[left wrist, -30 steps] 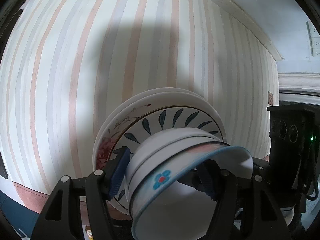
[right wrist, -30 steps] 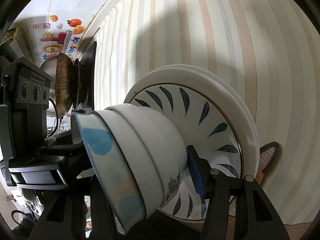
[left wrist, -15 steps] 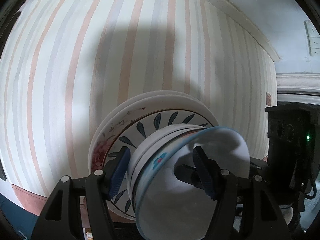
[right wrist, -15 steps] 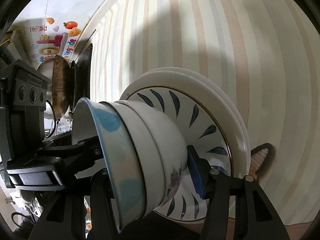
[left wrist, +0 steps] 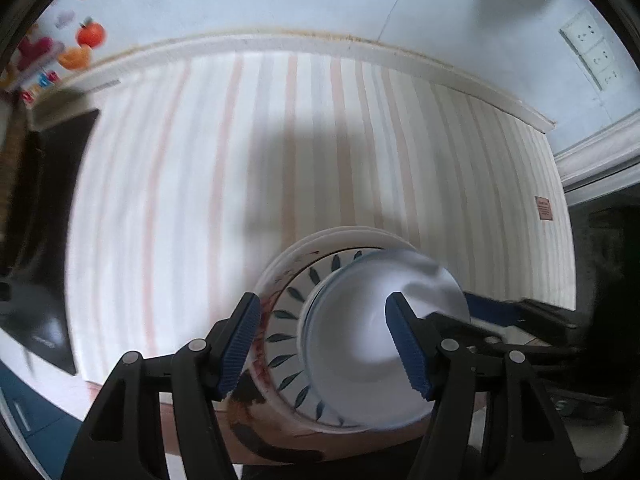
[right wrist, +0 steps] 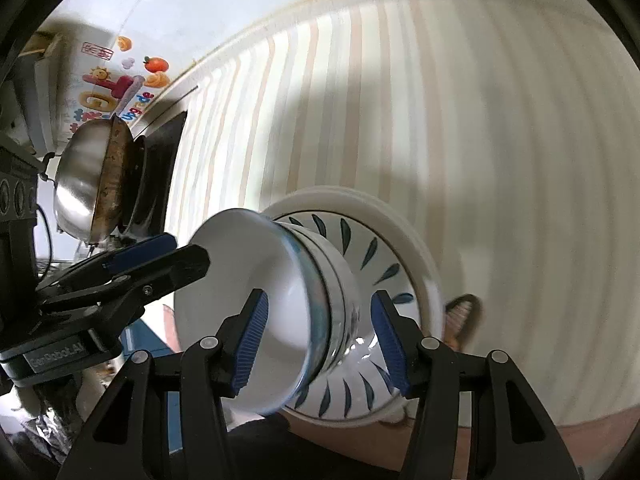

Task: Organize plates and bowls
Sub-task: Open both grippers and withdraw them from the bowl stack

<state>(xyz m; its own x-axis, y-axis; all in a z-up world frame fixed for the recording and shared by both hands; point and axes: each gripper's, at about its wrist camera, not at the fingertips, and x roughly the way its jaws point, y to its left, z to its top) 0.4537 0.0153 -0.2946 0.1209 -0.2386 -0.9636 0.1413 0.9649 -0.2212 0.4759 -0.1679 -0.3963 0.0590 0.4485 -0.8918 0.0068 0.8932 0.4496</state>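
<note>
Both claws, left gripper (left wrist: pixel 326 344) and right gripper (right wrist: pixel 318 342), had drawn back with jaws apart (gripping nothing), leaving the nested bowls (right wrist: pixel 280 312) stacked on the plates (right wrist: pixel 384 260) ahead

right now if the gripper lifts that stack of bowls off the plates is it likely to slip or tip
Probably slippery: the stack of bowls looks glazed and glossy. It may tip, since the nested bowls sit loosely on the leaf-pattern plate. It looks ceramic, so likely stiff, fairly heavy and breakable if dropped.
</note>
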